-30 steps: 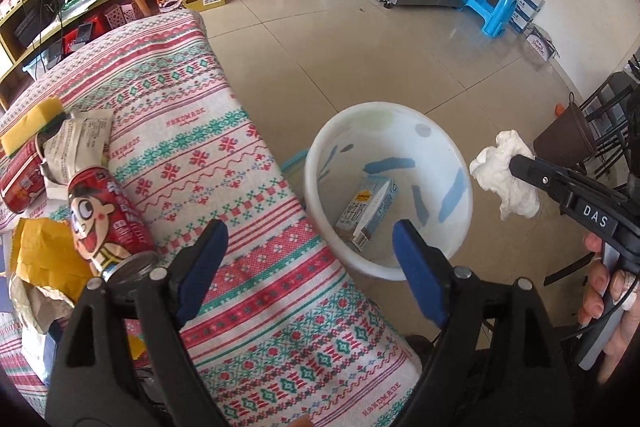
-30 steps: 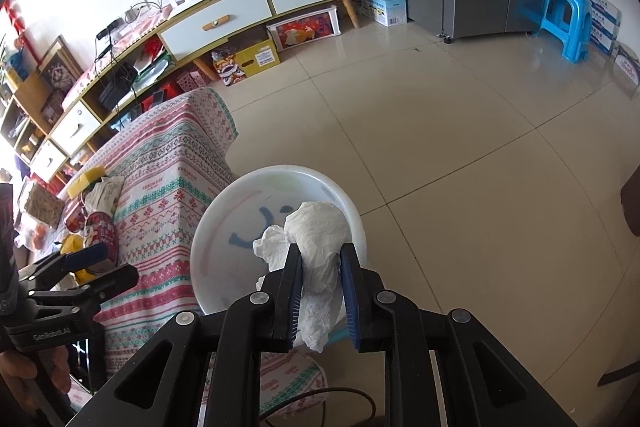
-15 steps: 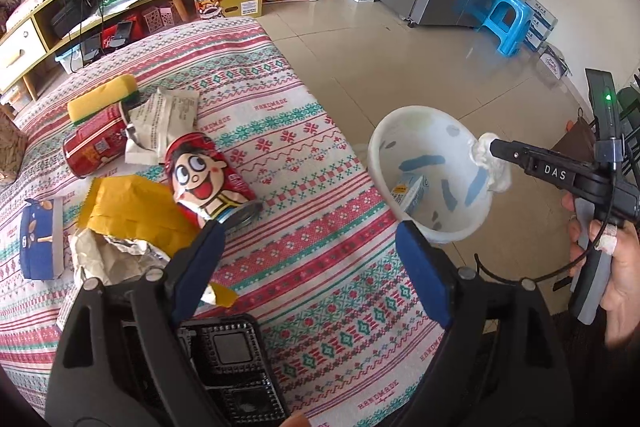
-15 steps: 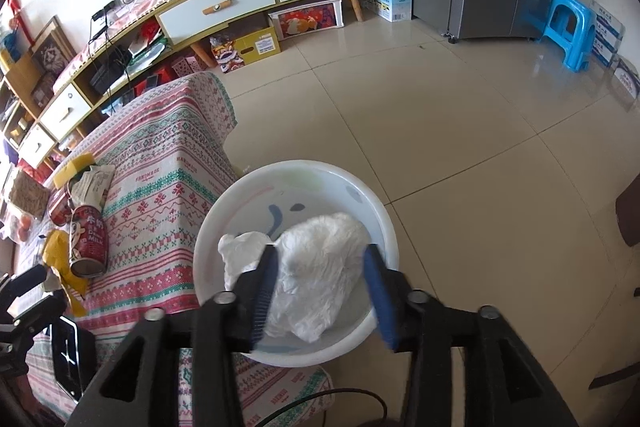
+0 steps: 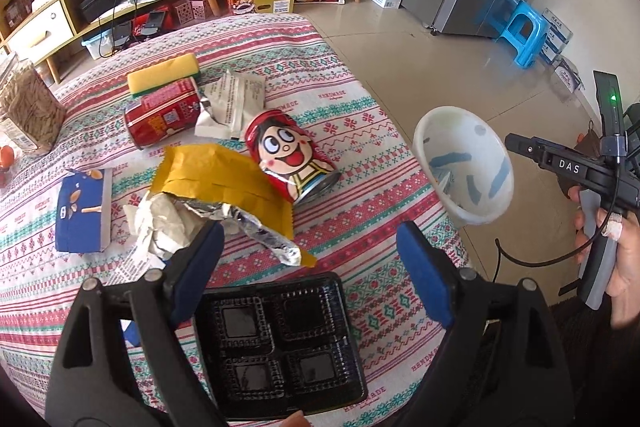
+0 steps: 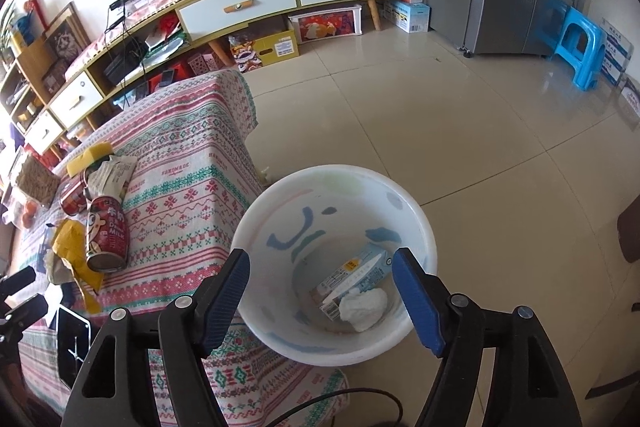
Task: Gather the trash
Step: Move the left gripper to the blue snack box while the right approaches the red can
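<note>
Hovering with fingers spread, the right gripper (image 6: 320,291) hangs over the white bin (image 6: 256,227) holding a crumpled tissue (image 6: 364,309), while the left gripper (image 5: 310,273), equally spread, faces the black tray (image 5: 280,343) on the table (image 5: 360,107).

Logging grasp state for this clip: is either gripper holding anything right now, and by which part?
Nothing is held. The right gripper is open above the white bin, with the crumpled tissue lying inside. The left gripper is open over the black tray.
</note>
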### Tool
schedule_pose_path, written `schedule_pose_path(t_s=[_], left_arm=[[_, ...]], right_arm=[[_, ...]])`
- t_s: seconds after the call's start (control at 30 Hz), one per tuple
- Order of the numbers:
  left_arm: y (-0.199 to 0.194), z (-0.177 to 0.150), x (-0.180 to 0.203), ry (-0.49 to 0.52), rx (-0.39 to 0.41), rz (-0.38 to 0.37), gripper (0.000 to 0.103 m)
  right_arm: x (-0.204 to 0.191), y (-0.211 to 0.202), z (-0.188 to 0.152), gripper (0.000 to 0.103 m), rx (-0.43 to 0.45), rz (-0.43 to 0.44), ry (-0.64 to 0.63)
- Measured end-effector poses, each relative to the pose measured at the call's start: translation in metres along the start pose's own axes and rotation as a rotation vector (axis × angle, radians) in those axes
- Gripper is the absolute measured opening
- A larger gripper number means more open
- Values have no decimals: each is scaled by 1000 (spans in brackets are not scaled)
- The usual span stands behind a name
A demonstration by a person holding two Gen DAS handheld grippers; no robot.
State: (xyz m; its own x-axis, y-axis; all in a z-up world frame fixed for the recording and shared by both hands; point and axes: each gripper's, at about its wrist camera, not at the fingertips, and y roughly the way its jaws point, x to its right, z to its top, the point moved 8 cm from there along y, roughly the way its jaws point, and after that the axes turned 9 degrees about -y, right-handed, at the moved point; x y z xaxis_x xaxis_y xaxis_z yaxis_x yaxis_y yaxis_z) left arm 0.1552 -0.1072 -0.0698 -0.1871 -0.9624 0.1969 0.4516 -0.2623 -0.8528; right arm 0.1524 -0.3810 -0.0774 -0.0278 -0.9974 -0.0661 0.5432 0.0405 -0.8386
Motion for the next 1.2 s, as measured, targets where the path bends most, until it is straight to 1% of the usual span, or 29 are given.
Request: schedule_pose_path(t_s=[0.27,0.47,0.7,0.87,1.0,1.2], left_arm=[[-7,-1,-50,-41,0,54,88],[-11,2,-99,-90,-2,118,88],[-12,13,-164,-193,1,186,88],[2,16,-204,-271,-23,230,88],[22,16,-219,-315,-70,221,88],[42,21,-229,-334,-96,214,88]], right_arm=[[-44,1,12,77,5,21,-71],[-83,6,21,79,3,53,-136],[-128,15,30,80,-10,84,-204],[-158,26,35,80,-22,103,-241],[-178,34,39,80,-32,118,-264],[-207,48,41,80,-56,140,-303]])
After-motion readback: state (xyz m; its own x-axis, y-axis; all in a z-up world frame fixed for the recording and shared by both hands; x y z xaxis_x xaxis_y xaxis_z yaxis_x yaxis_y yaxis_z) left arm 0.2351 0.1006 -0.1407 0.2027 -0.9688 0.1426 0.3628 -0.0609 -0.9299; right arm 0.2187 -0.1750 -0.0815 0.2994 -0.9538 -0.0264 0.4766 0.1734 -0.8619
